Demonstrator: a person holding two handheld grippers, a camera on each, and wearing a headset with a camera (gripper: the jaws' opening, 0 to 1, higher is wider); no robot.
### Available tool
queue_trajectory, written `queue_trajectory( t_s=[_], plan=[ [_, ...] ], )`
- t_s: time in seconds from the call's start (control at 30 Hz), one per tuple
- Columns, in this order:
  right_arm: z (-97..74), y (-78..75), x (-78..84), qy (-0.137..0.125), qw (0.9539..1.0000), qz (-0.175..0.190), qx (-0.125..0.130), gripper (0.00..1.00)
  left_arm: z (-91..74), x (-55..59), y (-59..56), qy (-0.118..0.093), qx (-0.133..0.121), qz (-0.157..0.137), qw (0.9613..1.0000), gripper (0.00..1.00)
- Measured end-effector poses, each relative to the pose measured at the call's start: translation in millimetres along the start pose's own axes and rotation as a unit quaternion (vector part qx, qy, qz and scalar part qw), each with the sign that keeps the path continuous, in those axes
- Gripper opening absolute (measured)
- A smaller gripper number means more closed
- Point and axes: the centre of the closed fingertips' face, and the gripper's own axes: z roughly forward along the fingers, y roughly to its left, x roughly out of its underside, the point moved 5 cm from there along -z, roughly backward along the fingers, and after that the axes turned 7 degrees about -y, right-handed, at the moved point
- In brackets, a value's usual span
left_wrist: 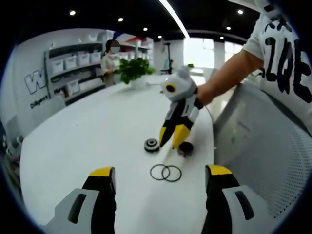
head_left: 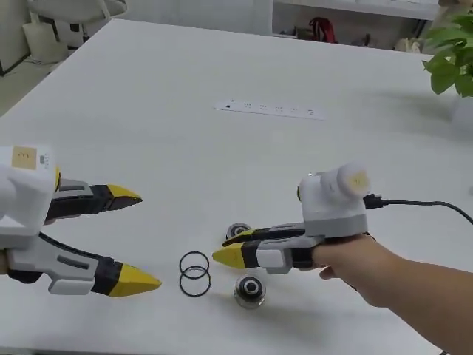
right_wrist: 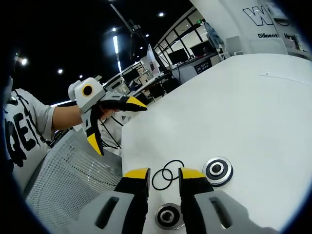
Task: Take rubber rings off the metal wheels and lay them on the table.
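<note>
**A:** How do the jaws stand?

**B:** The right gripper (right_wrist: pixel 164 174) has its yellow tips only a narrow gap apart, with nothing between them. The left gripper (head_left: pixel 133 238) is spread wide and is empty too.

**A:** And the rings?

**B:** Two thin black rubber rings (head_left: pixel 194 274) lie flat and overlapping on the table (head_left: pixel 222 66), near its front edge. They are just ahead of the right tips, between the two grippers.

**A:** The wheels?

**B:** Both flank the right jaws. The near wheel (head_left: pixel 250 290) lies flat with its hub up, just beside the jaws on the front-edge side. The far wheel (head_left: pixel 238 231) sits just behind them, partly hidden. Both are small discs of bright metal with a dark centre. I can't tell whether either one carries another ring.

**A:** Which gripper goes next?

**B:** The right, I'd judge. It is almost touching both wheels, while the left is well apart. The jaws point along the tabletop and the wheels' axles stand upright. So the tips would have to tilt down onto a rim.
</note>
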Motion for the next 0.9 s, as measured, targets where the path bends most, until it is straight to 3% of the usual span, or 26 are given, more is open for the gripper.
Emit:
queue_trajectory(
  t_s=[0.43,0.9],
  plan=[
    [-17.0,0.6,-17.8,-0.033,0.9993,-0.014,0.012,0.25,3.6,-4.0,3.1,-0.001,0.001,0.006,1.0,0.76],
    [-41.6,-9.4,-32.9,-0.05,0.9969,-0.045,0.04,0.3,11.4,-10.4,7.0,-0.005,0.003,0.01,0.9999,0.76]
  ],
)
